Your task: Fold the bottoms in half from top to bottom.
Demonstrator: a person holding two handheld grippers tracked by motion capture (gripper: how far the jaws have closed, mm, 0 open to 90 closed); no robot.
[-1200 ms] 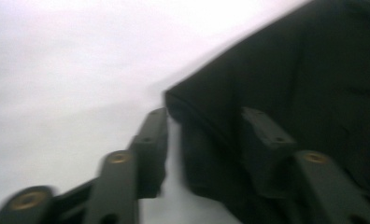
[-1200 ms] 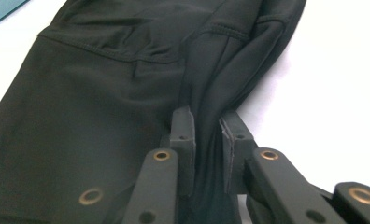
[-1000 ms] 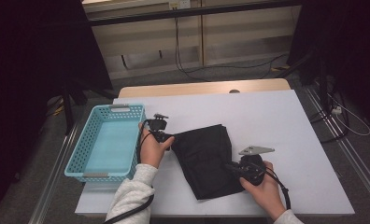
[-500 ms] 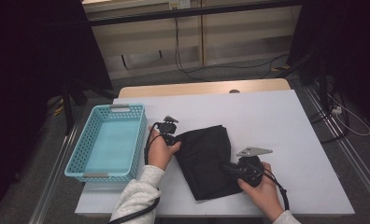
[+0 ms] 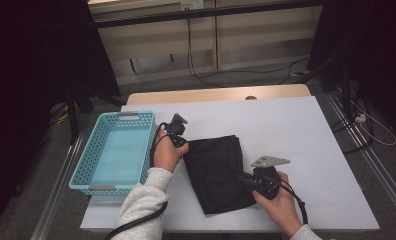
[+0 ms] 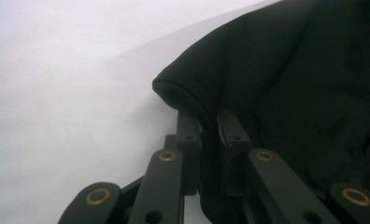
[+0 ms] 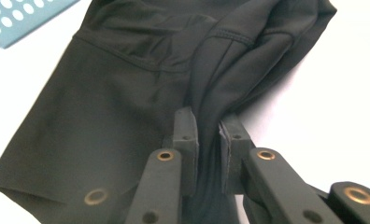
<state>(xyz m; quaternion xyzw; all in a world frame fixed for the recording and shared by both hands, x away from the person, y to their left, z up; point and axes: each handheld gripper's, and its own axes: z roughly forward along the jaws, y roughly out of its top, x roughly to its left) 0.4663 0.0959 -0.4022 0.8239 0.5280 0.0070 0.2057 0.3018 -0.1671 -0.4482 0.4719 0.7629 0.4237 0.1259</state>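
Left gripper point(image 6: 209, 123) jaws just closed, pinching black cloth's point(image 6: 290, 79) edge.

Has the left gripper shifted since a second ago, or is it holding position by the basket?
Yes. The left gripper has moved rightward, away from the blue basket, onto the black cloth; its jaws have just been closing on the cloth's edge.
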